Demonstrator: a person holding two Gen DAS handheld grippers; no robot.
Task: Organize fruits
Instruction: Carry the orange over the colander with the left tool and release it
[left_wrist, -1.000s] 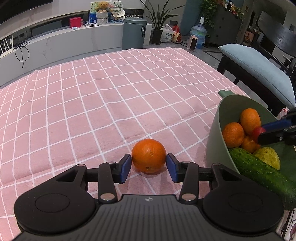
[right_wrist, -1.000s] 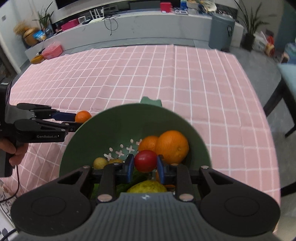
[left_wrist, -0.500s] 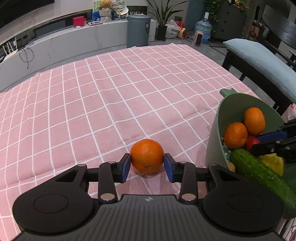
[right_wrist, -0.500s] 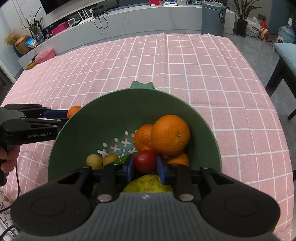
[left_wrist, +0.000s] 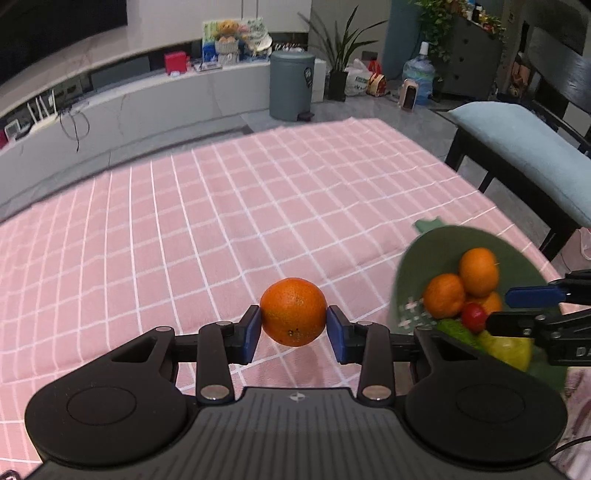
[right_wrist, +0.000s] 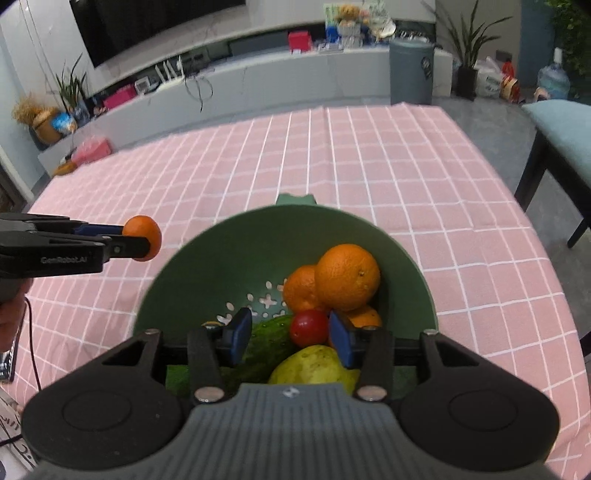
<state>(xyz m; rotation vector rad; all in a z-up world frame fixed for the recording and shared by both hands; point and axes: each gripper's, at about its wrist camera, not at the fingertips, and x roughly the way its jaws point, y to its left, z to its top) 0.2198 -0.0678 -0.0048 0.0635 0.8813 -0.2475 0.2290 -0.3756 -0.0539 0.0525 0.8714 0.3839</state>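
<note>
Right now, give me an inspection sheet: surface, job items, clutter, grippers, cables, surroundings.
Surface: pink checked tablecloth, flat.
Job items: green colander holding oranges, a red tomato, a cucumber and a yellow-green pear; one orange is outside it.
Clutter: nothing seen on the cloth.
Grippers: left gripper shut on the orange, lifted off the cloth beside the colander; right gripper open over the colander, tomato between its fingers but ungripped.
Cables: black lead trailing below the left hand.
Surroundings: grey bin, cushioned bench, water jug.
</note>
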